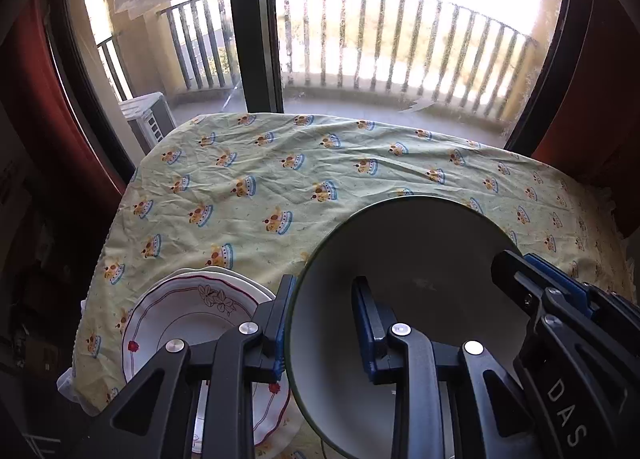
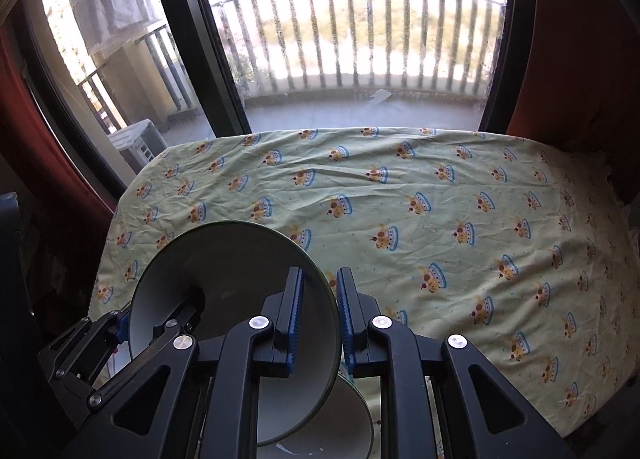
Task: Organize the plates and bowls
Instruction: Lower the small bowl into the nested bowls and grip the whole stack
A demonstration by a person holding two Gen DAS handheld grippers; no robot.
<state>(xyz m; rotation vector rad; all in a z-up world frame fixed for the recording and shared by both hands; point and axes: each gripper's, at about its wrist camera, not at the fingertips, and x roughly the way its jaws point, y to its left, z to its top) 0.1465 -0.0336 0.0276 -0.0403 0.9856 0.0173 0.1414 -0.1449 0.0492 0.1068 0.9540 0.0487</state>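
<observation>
A white bowl with a dark green rim (image 1: 404, 259) is held tilted above the table, its opening facing me. My left gripper (image 1: 320, 323) straddles its left rim, one finger inside and one outside, with a gap to the inner finger. My right gripper (image 2: 318, 319) straddles the bowl's (image 2: 224, 259) right rim the same way, fingers close around it. The right gripper also shows in the left wrist view (image 1: 532, 283). A stack of white plates with red trim and a flower pattern (image 1: 176, 319) lies at the table's near left. Another white bowl (image 2: 320, 419) sits below the right gripper.
The table wears a wrinkled yellow cloth with a crown pattern (image 2: 440, 211). Behind it is a large window with a dark frame (image 1: 256, 27) and a balcony railing. Red curtains (image 2: 568, 39) hang at both sides.
</observation>
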